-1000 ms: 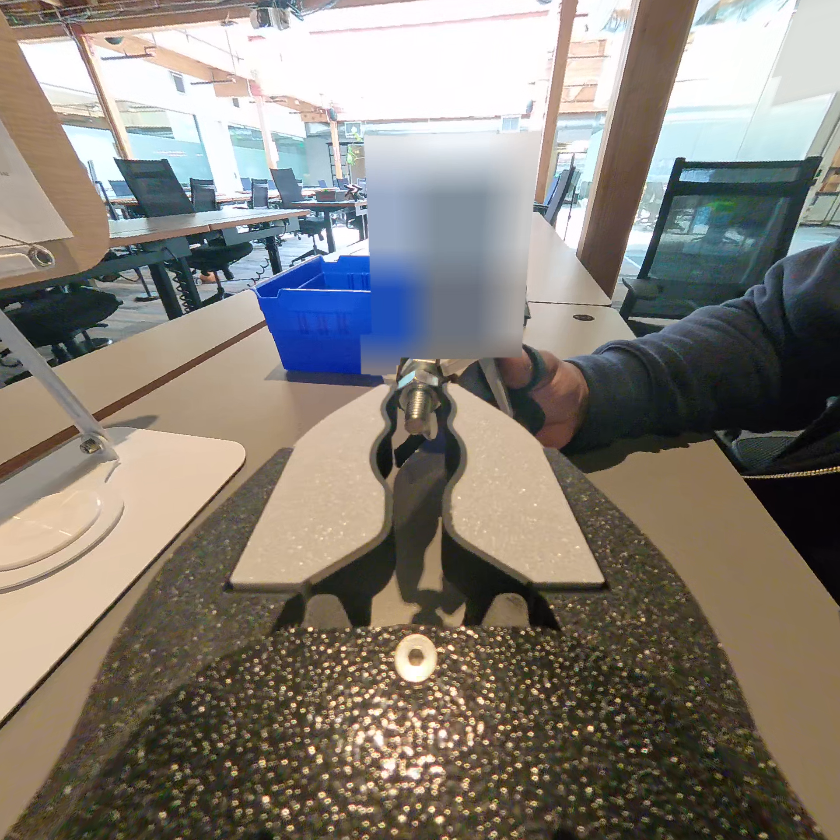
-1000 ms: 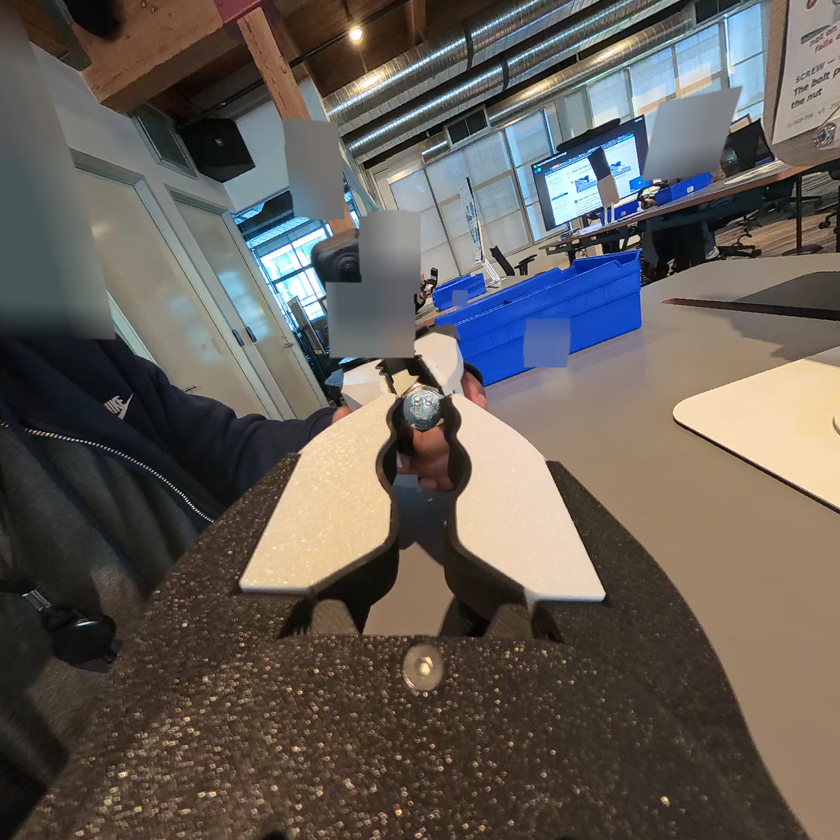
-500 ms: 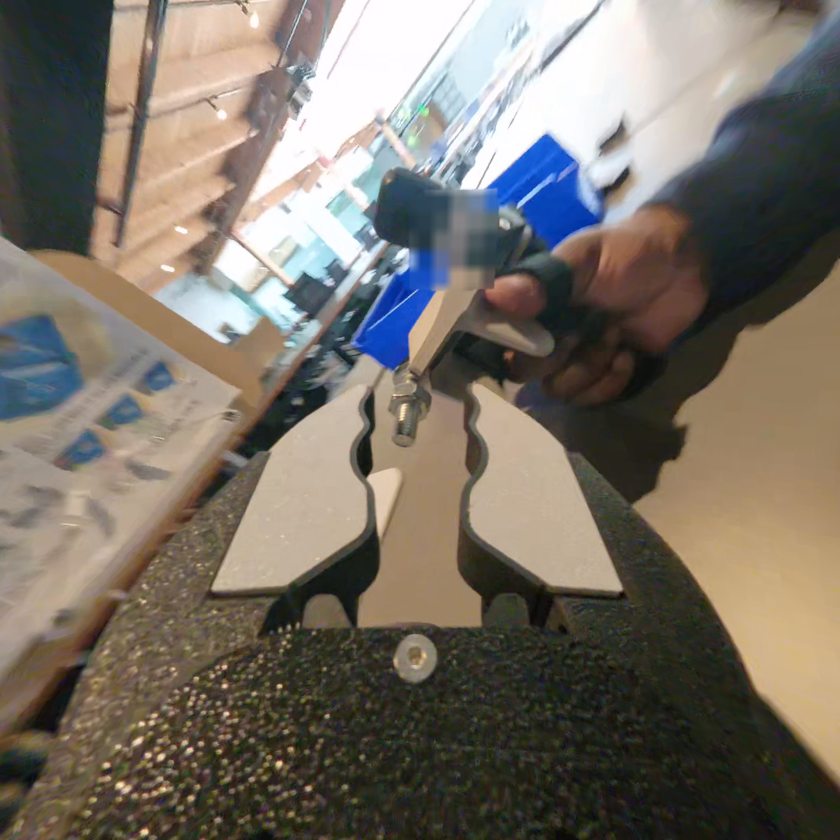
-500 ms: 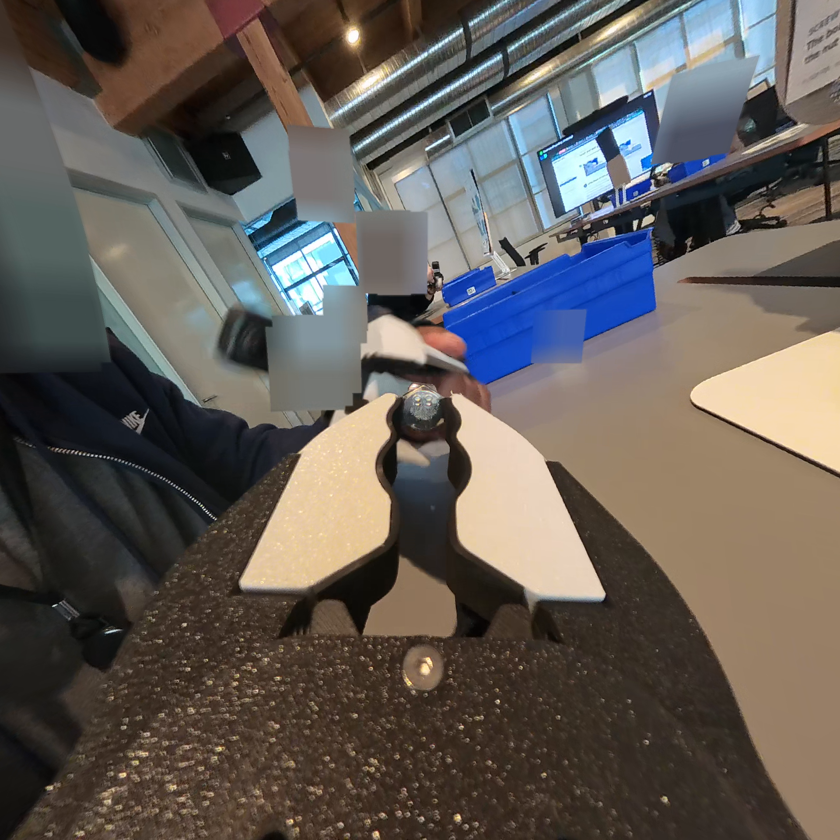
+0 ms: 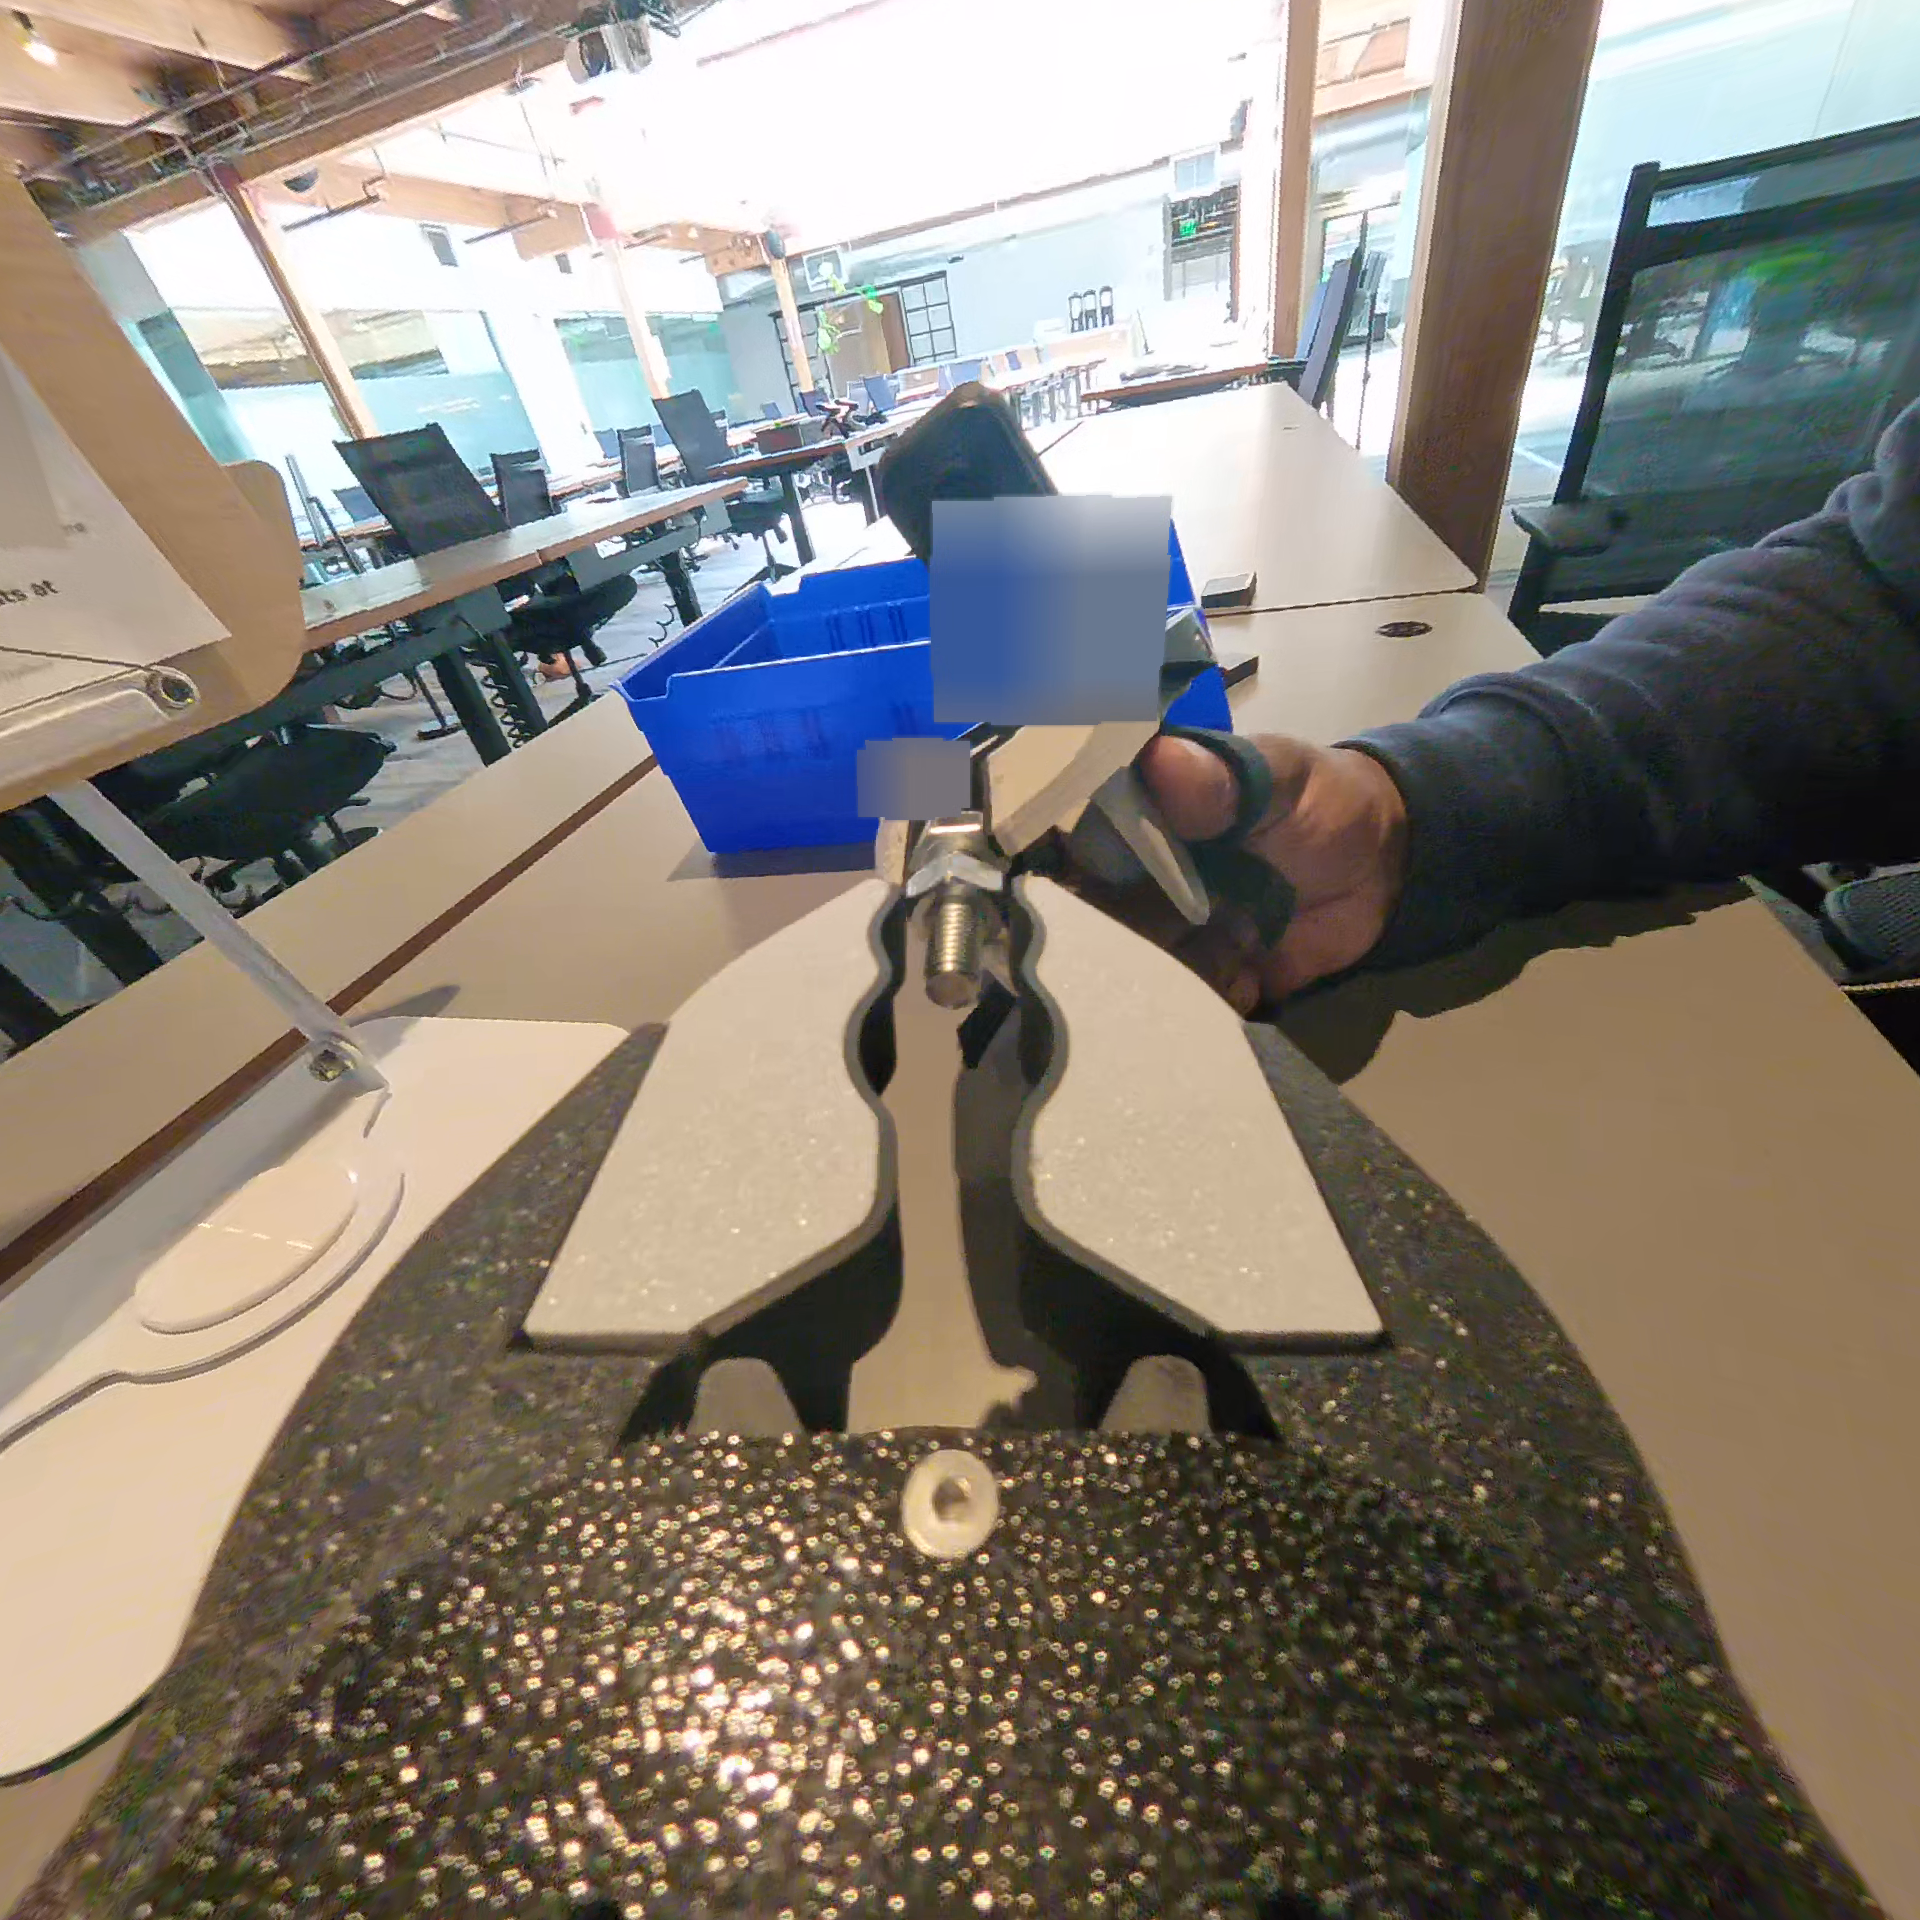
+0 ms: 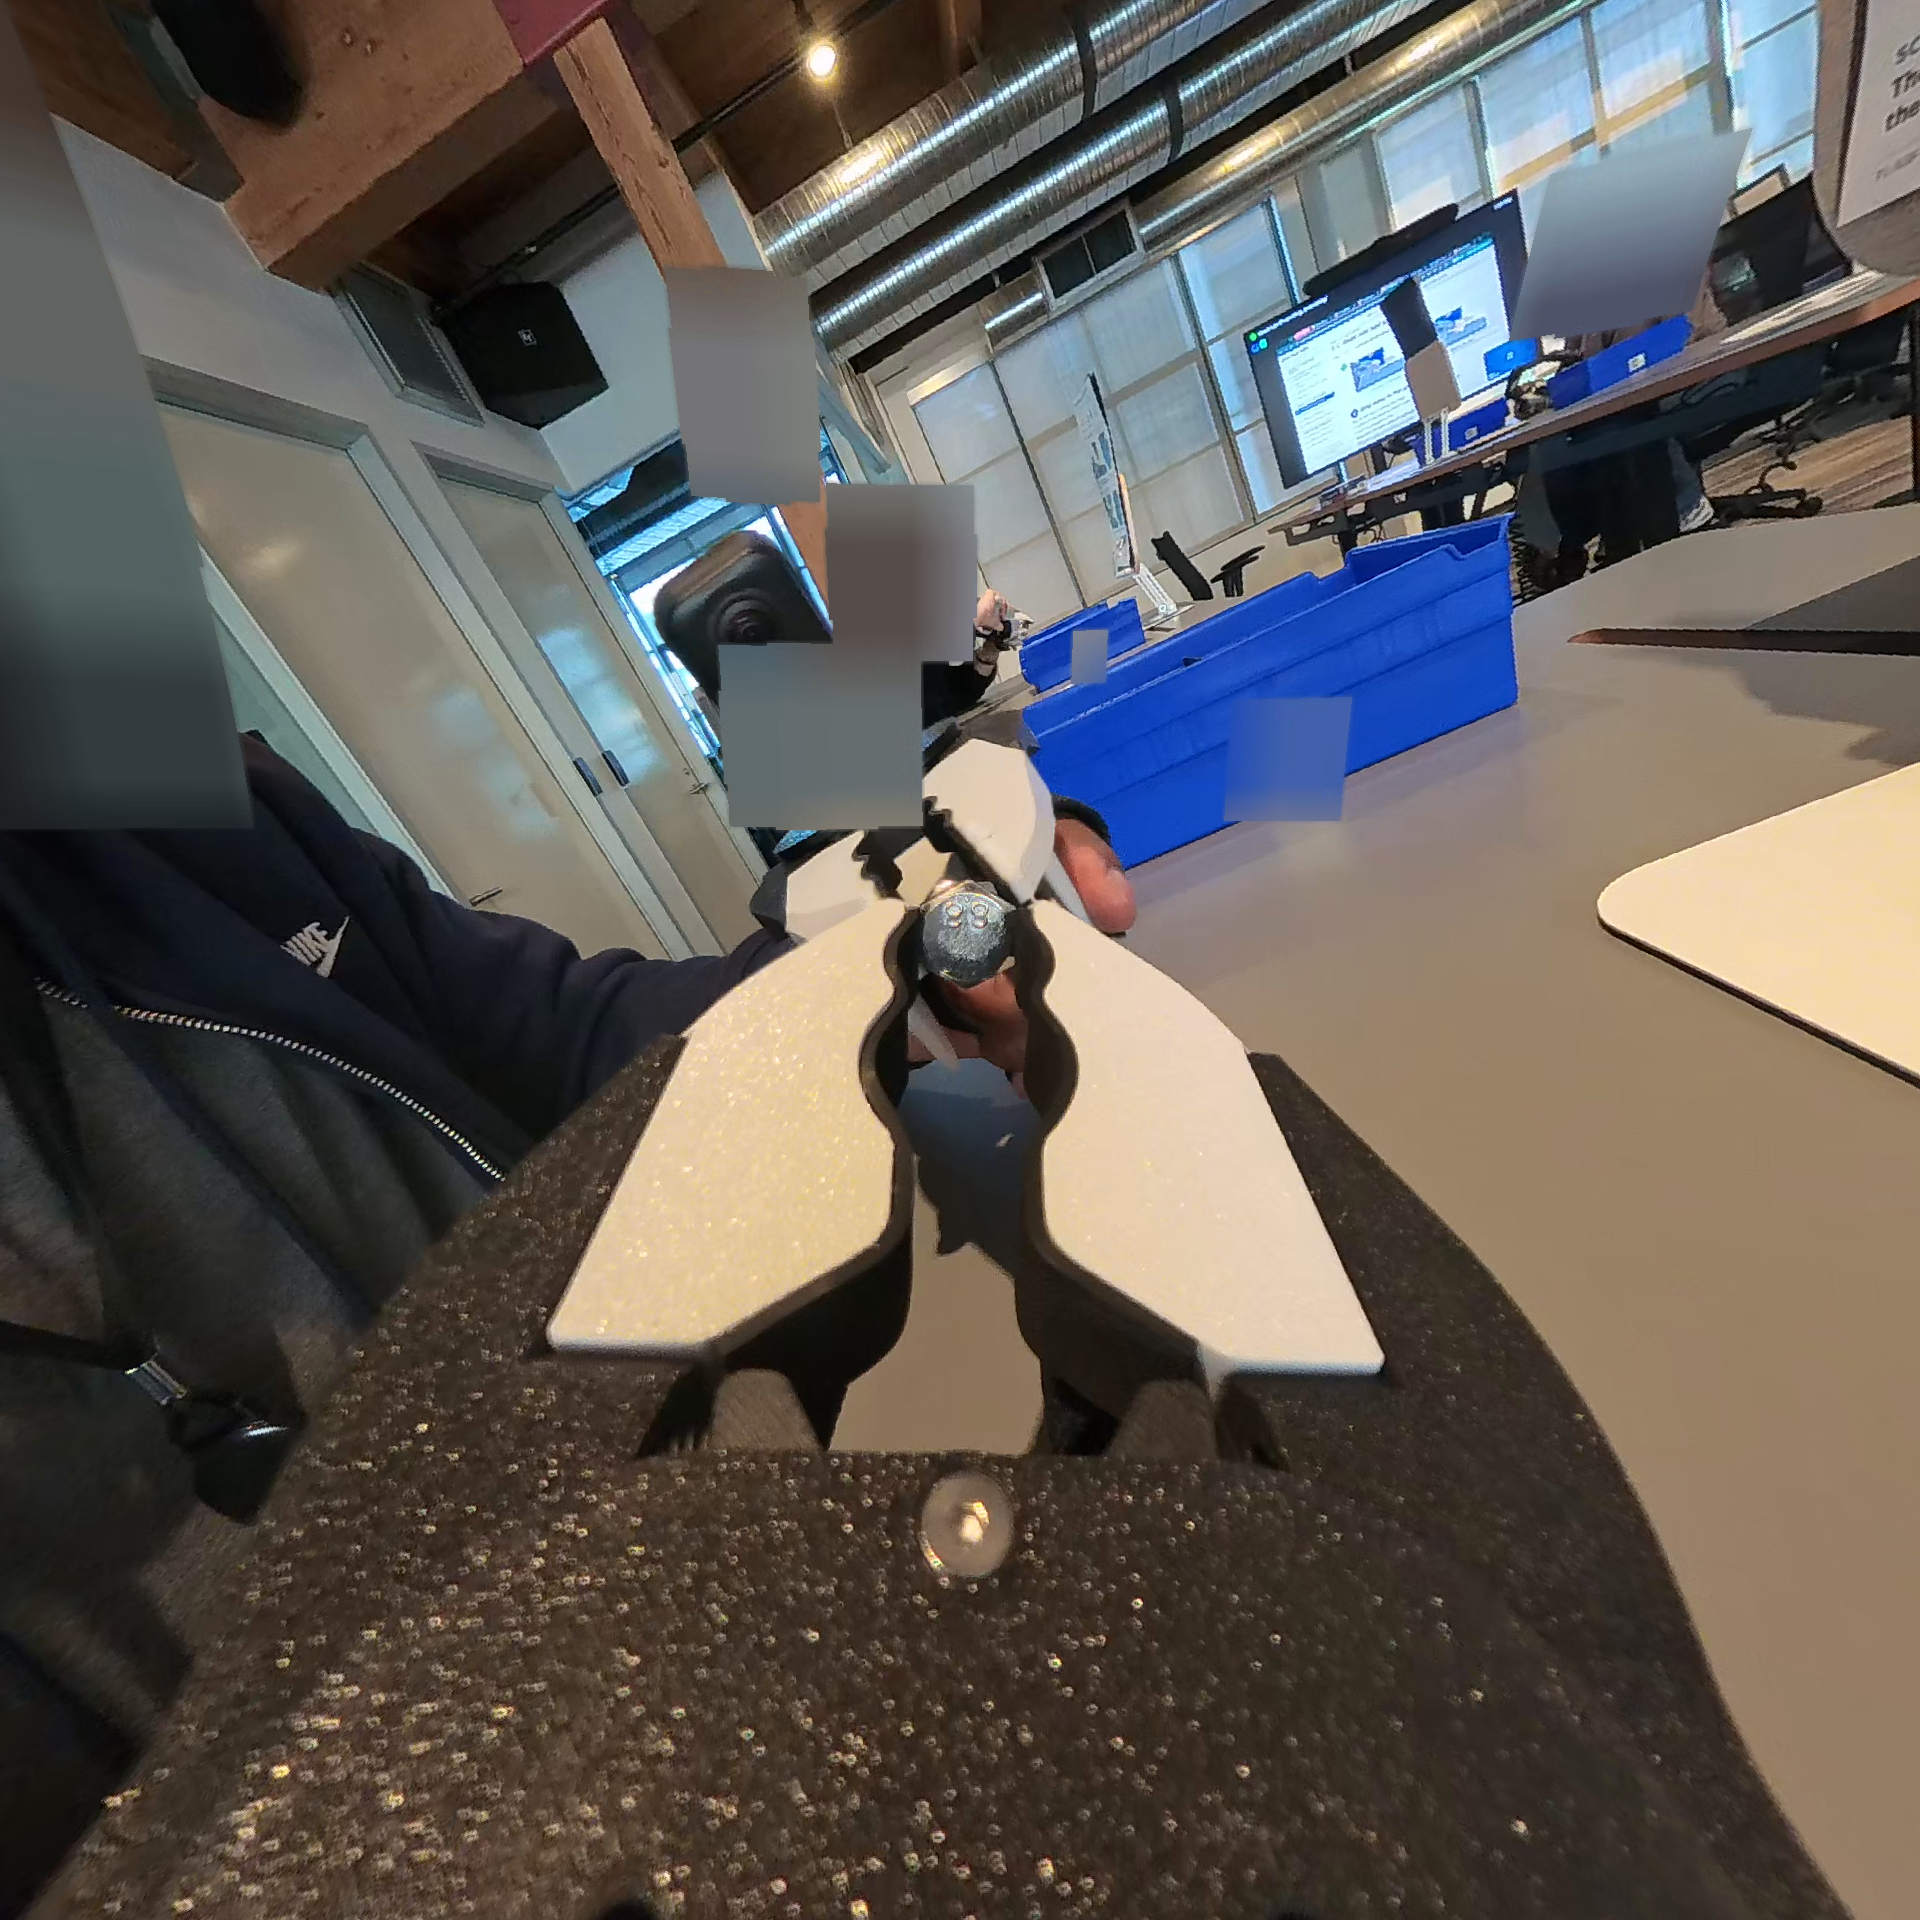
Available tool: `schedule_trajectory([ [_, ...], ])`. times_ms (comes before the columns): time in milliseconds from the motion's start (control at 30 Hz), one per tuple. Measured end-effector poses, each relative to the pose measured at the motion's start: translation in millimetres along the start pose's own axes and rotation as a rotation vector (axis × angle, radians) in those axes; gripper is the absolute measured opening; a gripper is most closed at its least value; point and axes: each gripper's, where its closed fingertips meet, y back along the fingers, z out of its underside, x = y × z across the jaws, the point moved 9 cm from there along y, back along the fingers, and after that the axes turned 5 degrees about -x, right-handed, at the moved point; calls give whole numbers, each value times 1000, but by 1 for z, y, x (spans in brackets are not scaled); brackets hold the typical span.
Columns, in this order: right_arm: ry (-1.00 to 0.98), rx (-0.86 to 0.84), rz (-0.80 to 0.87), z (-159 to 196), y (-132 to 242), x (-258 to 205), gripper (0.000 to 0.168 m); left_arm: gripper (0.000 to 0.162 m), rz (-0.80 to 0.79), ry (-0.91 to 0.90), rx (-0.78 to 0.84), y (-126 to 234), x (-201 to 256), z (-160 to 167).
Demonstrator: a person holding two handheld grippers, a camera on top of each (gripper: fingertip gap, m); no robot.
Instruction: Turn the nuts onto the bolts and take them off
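- The bolt (image 6: 964, 940) is clamped by its head in the right hand-held gripper (image 6: 966, 935), above the worktop (image 6: 1455, 1091).
- The nut (image 5: 951, 868) sits well up the thread, near the head; the left hand-held gripper (image 5: 951, 904) is closed around it.
- Whether it is being threaded on or off cannot be told.
- The task is judged midway, with removal left.

Right gripper (image 6: 966, 940) clamped on hex bolt head (image 6: 964, 933), held above grey table (image 6: 1455, 1091). Left gripper (image 6: 940, 842) meets bolt from far side. Blue bins (image 6: 1299, 665) behind; white mat (image 6: 1787, 914) at right.
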Motion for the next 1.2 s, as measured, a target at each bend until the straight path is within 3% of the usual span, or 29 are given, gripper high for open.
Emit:
schedule_trajectory([
  [133, -5, -7, 2, 0, -1, 1, 17, 17, -68, -153, -40, 1, 4, -2],
  [333, 1, -29, 5, 2, -3, 0, 17, 17, -339, -865, -168, 0, 23, -1],
  [433, 0, -24, 7, 1, -2, 0, 16, 33, -298, -787, -103, 2, 23, -3],
  [600, 1, -11, 7, 1, -1, 0, 17, 45, -114, -333, -37, 5, 8, -5],
  [733, 7, -12, 5, 1, -1, -1, 16, 39, -56, -115, -5, 4, 0, -2],
  [900, 8, -14, 4, 1, -1, -2, 16, 29, -13, -44, 5, 3, -1, -1],
  [967, 10, -18, 8, 1, -2, -2, 16, 17, 4, -56, -9, 3, 0, 0],
  [1067, 5, -16, 5, 1, -1, -1, 17, 17, -66, -204, -35, 3, 5, -2],
  [1200, 3, -17, 2, 1, -2, -1, 17, 17, -287, -730, -116, 1, 20, -1],
])
